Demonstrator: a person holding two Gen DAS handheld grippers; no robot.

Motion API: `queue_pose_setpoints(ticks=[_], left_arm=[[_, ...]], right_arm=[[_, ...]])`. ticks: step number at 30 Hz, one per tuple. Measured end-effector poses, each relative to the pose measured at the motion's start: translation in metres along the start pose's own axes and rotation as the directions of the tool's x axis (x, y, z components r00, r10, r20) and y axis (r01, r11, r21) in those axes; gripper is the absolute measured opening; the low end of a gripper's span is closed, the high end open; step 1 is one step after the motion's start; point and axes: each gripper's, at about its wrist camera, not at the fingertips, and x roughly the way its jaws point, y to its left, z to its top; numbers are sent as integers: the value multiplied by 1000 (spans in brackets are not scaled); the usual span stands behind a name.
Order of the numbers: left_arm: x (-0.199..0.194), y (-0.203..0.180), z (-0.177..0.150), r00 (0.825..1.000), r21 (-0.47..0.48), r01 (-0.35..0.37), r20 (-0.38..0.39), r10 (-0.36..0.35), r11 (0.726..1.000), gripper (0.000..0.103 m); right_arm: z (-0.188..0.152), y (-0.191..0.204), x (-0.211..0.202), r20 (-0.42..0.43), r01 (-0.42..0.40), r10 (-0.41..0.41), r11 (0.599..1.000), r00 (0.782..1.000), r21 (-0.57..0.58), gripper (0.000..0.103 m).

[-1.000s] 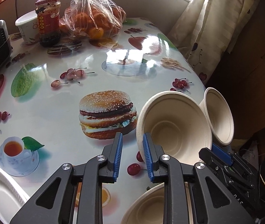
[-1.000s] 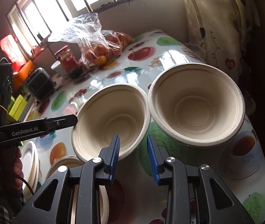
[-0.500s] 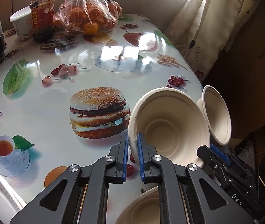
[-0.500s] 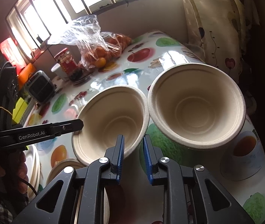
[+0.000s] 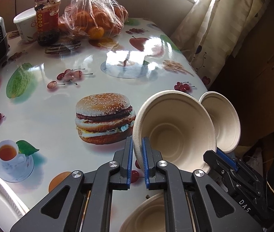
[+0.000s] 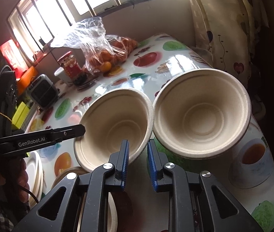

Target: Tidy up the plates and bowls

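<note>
Pulp bowls: the left bowl [image 5: 175, 131] and the right bowl [image 6: 202, 116] tilt with their mouths towards us, rims touching, just ahead of both sets of tips.
Left tongs [image 5: 137, 160]: drawn right in, pads pinching the near-left rim of the left bowl.
Right tongs [image 6: 138, 164]: as closed as they go. The two rims meet right at the tips, and we cannot tell which one they nip.
Third bowl [image 5: 146, 216]: it sits below and behind the left tongs, mouth up. We judge it to be the base of the stack.
Step in hand: we judge this to be nesting one bowl into the other.
Doing it well: we level one bowl first and bring the other over its mouth. We let it slide in squarely and free a rim only once it has seated. A one-sided pinch on thin pulp can bend or slip, so we move slowly.
White plates [image 6: 34, 170]: piled low to the left of the right tongs, well clear of the bowls.
Table [image 5: 49, 116]: glossy oilcloth printed with a burger, cherries and teacups, likely slick under light bowls.
Far end: a bag of oranges [image 5: 94, 17], a red-lidded jar [image 5: 48, 17] and a white tub [image 5: 24, 27] stand well beyond the tips.
Room: a barred window [image 6: 59, 5] lies far ahead and a patterned curtain [image 5: 214, 29] hangs to the right. The table edge runs close beside the right bowl.
</note>
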Motion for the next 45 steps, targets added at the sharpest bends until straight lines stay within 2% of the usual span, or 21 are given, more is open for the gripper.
queue_pose_setpoints(ticks=[22,45], left_arm=[[-52,1,-16,997,-2,27,77,-26,1000,10],[-93,1,-68,993,2,46,105,-46,999,10]], right_arm=[[-6,31,-43,68,-21,25,999,997,-46,19],[-50,55,-87,92,-32,39,997,995,-70,19]])
